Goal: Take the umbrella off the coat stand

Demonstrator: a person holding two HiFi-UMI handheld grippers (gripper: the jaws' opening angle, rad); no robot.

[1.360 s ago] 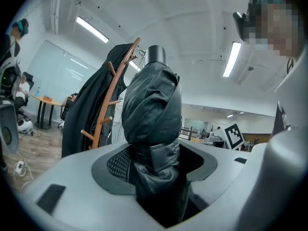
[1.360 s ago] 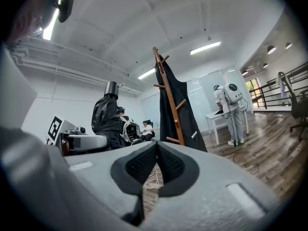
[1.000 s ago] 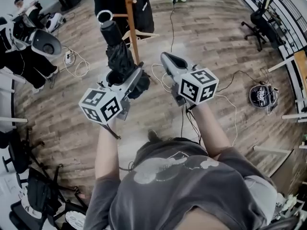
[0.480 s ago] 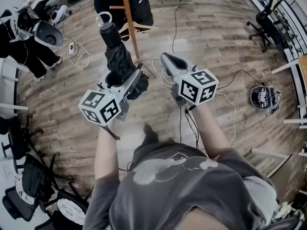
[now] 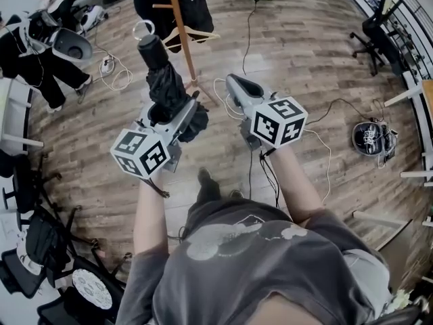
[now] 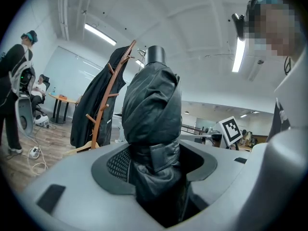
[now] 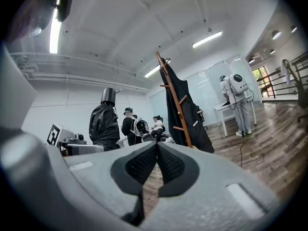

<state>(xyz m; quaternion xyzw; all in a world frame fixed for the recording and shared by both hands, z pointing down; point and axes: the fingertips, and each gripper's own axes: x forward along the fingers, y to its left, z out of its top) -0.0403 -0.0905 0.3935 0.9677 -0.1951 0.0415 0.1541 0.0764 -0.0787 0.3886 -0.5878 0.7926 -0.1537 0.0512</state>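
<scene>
Grips the folded black umbrella point(image 5: 164, 80) around its bundled fabric with the left gripper point(image 5: 181, 117), handle end up. Carries it clear of the wooden coat stand point(image 5: 178, 26), apart from the pole and to its left in the head view. Holds the right gripper point(image 5: 237, 85) beside the umbrella above the wood floor point(image 5: 304, 59), jaws pressed together with nothing between.

Wood-plank floor point(image 5: 318, 66); white ceiling point(image 7: 144, 13) with strip lights point(image 7: 207, 39); black office chair point(image 5: 372, 31).
</scene>
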